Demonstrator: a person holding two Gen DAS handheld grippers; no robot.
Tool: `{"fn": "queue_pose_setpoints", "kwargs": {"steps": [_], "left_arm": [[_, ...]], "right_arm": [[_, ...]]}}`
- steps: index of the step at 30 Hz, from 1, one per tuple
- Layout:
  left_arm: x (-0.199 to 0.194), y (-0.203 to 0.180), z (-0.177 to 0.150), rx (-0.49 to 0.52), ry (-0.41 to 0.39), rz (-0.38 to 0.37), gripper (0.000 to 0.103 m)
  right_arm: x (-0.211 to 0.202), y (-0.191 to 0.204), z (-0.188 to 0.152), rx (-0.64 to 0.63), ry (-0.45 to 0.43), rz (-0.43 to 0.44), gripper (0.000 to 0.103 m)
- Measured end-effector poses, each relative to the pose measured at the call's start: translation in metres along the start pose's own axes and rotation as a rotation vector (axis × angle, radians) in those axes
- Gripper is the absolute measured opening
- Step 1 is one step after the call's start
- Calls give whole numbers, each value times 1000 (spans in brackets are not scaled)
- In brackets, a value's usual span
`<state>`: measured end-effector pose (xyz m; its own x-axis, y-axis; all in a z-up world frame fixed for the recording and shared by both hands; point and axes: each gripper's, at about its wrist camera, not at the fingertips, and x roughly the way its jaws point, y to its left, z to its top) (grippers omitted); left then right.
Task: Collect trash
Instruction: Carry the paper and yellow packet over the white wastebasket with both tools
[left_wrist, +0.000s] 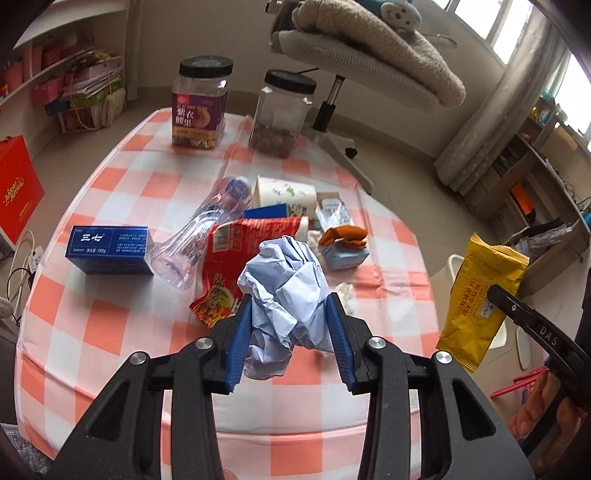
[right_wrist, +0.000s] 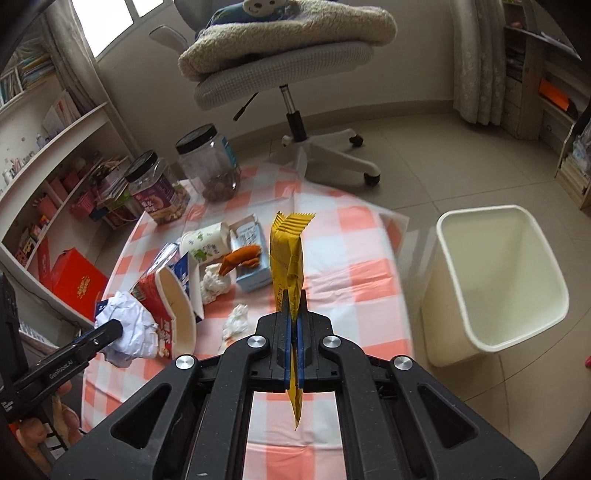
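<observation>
My left gripper (left_wrist: 290, 306) is shut on a crumpled pale blue paper ball (left_wrist: 284, 280), held above the checked table (left_wrist: 110, 332); the same ball (right_wrist: 129, 328) shows at the left of the right wrist view. My right gripper (right_wrist: 294, 317) is shut on a yellow snack wrapper (right_wrist: 288, 254), which stands upright between the blue pads; the wrapper (left_wrist: 480, 299) also appears at the right of the left wrist view. Beyond the table's right edge a cream waste bin (right_wrist: 495, 280) stands on the floor. More trash lies mid-table: a red wrapper (left_wrist: 236, 251), a clear bottle (left_wrist: 199, 236), a paper cup (left_wrist: 284, 194), orange peel (left_wrist: 343, 236).
A blue box (left_wrist: 109, 249) lies at the table's left. Two black-lidded jars (left_wrist: 201, 103) (left_wrist: 282, 114) stand at the far edge. White tissue wads (right_wrist: 236, 321) lie near the front. An office chair (right_wrist: 288, 55) with blankets stands behind the table; shelves line both walls.
</observation>
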<state>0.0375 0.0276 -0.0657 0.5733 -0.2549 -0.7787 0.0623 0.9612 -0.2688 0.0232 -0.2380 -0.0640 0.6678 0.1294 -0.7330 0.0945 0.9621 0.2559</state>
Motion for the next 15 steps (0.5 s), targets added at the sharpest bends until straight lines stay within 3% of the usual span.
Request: {"fn": "queue_pose_setpoints", "kwargs": {"steps": [8, 15], "left_arm": [[-4, -50, 13, 26, -89, -75, 40], [18, -113, 21, 102, -64, -105, 40]], "right_arm": [[-40, -61, 39, -17, -160, -211, 1], [-45, -125, 59, 45, -192, -405, 3]]}}
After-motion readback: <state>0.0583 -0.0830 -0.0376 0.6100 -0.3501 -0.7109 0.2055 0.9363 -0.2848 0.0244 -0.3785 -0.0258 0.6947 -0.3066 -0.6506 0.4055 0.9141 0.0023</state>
